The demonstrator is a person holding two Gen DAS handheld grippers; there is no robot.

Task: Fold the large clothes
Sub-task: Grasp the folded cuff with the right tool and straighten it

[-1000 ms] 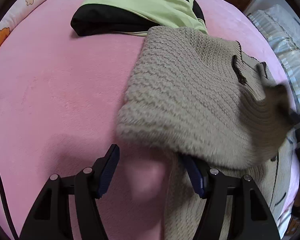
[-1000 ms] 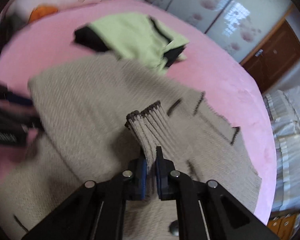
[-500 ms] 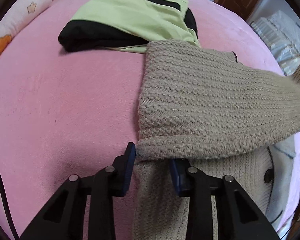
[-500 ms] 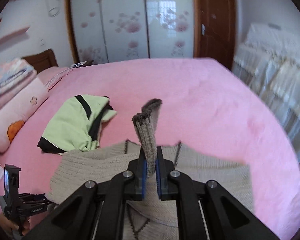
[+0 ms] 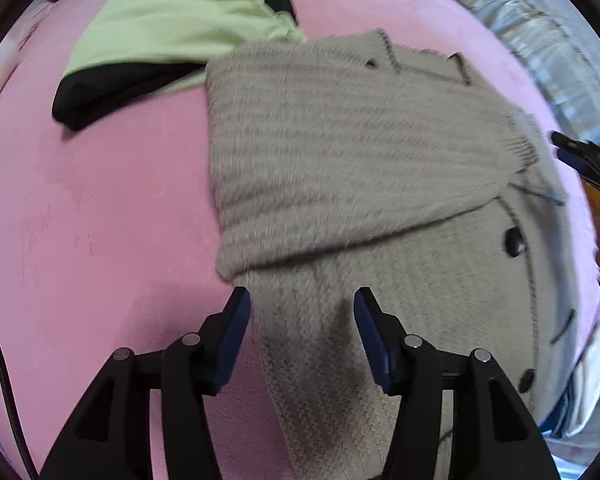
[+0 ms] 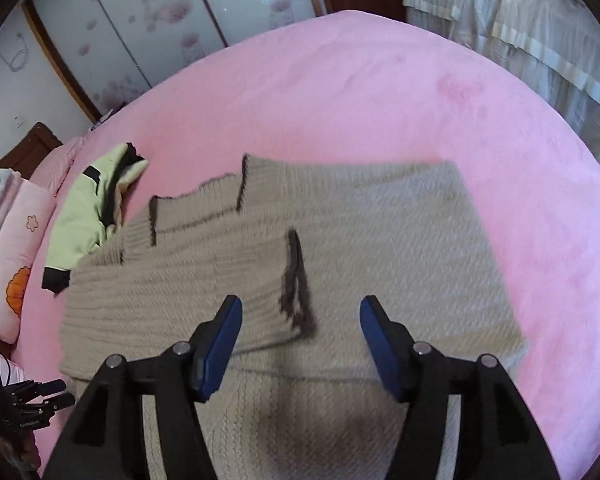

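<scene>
A beige knitted cardigan (image 5: 340,152) with dark trim and dark buttons lies on the pink bed. One sleeve lies folded across its body, cuff toward the right. My left gripper (image 5: 302,320) is open and empty, just above the cardigan's near left edge. In the right wrist view the cardigan (image 6: 380,240) lies flat with the sleeve's dark-edged cuff (image 6: 296,292) resting on it. My right gripper (image 6: 300,332) is open and empty, hovering just above that cuff.
A folded light-green and black garment (image 5: 172,28) lies on the bed beyond the cardigan, also in the right wrist view (image 6: 96,204). Pink pillows (image 6: 12,248) sit at the left. The pink bedcover (image 6: 380,92) stretches beyond. Wardrobe doors (image 6: 140,20) stand behind.
My right gripper has opened and dropped the sleeve cuff onto the cardigan. My left gripper has opened wider and pulled back from the fold.
</scene>
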